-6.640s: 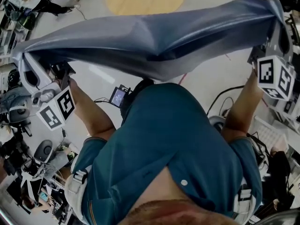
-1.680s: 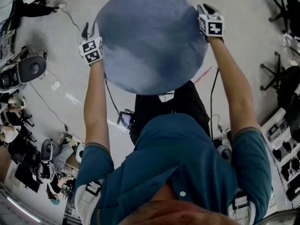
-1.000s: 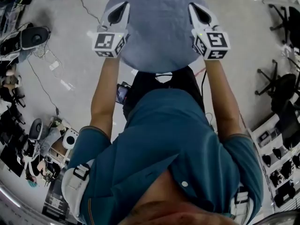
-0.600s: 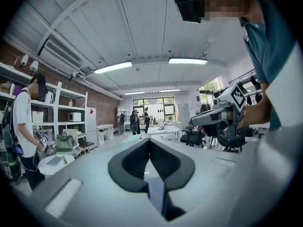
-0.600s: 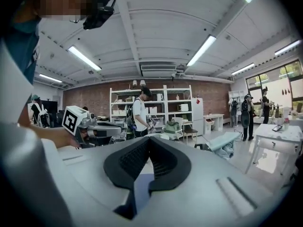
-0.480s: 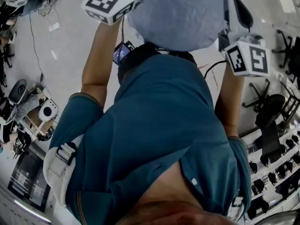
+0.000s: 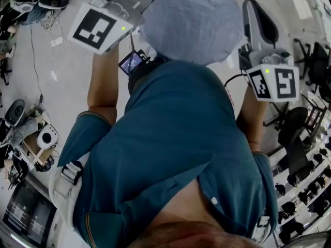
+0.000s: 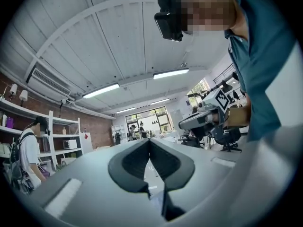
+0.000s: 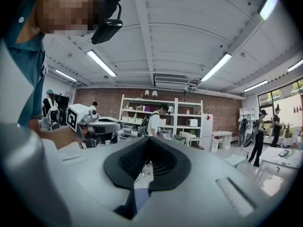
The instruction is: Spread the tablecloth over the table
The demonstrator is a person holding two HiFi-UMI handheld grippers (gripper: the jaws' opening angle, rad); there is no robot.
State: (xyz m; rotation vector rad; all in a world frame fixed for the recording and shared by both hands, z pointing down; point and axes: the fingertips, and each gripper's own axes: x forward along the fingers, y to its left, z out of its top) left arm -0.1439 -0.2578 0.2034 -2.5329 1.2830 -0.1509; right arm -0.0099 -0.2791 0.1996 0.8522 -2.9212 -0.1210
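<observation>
- The tablecloth (image 7: 191,19) lies spread as a round blue-grey sheet at the top middle of the head view, just above the person's teal shirt (image 7: 176,138).
- The left claw (image 8: 149,141) is closed, tips together, gripping nothing. Its marker cube (image 7: 101,29) sits at the upper left, beside the cloth's left edge.
- The right claw (image 9: 149,139) is also closed and empty. Its marker cube (image 7: 274,82) sits right of the cloth, lower in the frame.
- The cloth lies between the two claws.
</observation>
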